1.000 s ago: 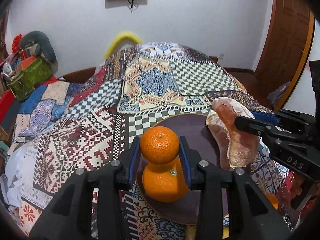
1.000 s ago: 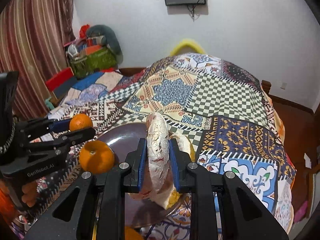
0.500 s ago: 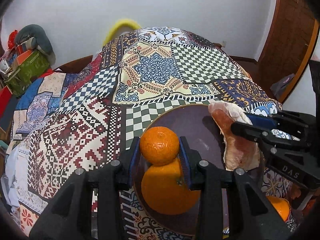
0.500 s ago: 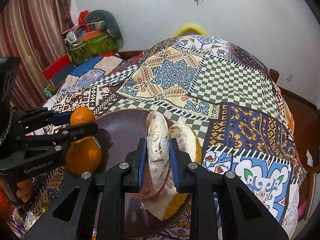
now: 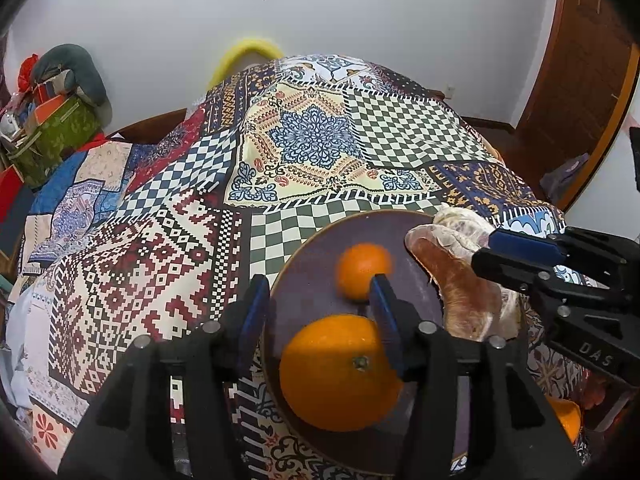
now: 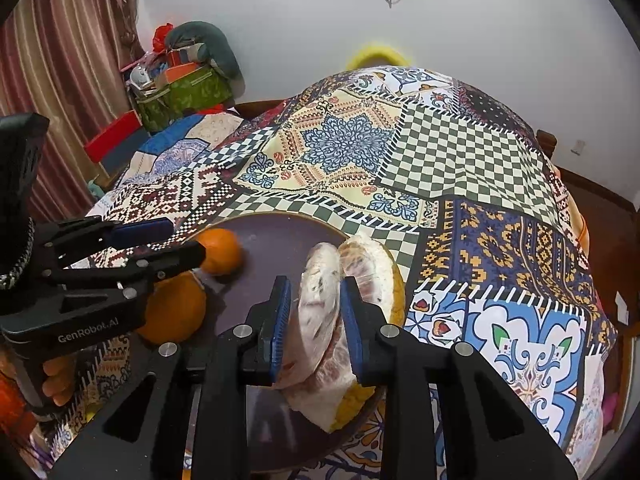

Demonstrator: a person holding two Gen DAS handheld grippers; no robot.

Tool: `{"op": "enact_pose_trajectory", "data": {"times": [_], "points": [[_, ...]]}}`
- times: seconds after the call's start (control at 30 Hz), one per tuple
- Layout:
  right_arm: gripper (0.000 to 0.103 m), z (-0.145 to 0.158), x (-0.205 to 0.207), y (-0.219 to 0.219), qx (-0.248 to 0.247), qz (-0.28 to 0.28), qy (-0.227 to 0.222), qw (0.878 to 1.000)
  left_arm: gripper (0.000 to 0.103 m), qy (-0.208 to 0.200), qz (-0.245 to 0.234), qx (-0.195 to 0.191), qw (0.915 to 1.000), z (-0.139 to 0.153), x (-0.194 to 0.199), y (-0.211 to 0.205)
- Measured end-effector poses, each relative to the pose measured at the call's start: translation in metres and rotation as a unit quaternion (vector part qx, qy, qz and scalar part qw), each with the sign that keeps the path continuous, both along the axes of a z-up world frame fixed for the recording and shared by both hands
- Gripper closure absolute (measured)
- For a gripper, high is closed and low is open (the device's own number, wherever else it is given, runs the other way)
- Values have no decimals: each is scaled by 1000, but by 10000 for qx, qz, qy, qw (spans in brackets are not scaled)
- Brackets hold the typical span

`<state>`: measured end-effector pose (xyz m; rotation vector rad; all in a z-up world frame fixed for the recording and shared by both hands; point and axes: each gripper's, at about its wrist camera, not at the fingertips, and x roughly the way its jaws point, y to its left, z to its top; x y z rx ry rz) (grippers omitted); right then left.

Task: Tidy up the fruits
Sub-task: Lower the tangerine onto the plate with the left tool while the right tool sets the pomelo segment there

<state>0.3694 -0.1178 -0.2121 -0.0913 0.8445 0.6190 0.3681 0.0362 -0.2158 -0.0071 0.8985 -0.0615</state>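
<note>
Releasing the small orange [image 5: 362, 270] onto the dark plate [image 5: 308, 264], my left hand-held gripper [image 5: 320, 304] is opening, its blue pads clear of the fruit, which sits just ahead of the tips and looks blurred, perhaps rolling. A larger orange [image 5: 340, 368] lies on the plate below and between the fingers. My right hand-held gripper [image 6: 314, 316] is clenched on a wrapped pomelo wedge [image 6: 320, 320], its long axis running along the fingers, its lower end over the plate's right side, against a second wedge [image 6: 374, 268]. The plate rests on a patterned bed cover [image 5: 160, 264]. The right side, I judge, releases next.
</note>
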Motion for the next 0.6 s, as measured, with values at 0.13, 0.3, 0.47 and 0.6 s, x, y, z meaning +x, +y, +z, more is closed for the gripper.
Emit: {"op": "enact_pose_trajectory", "data": {"times": [0.13,0.3,0.47,0.6], "points": [[77,10,-10,-1,30,11,-117,9999,51,-50,6,-62,10000,7,-8,1],[72,26,-30,-3,44,23,-353,9994,51,-232,-16,-75,9997,27,-28,1],[71,43,-52,-11,142,4,-479,9987,45,-430,-1,-64,9991,52,-59,2],[64,53,-75,-19,211,-60,-554,9982,42,-518,12,-88,9986,64,-84,0]]}}
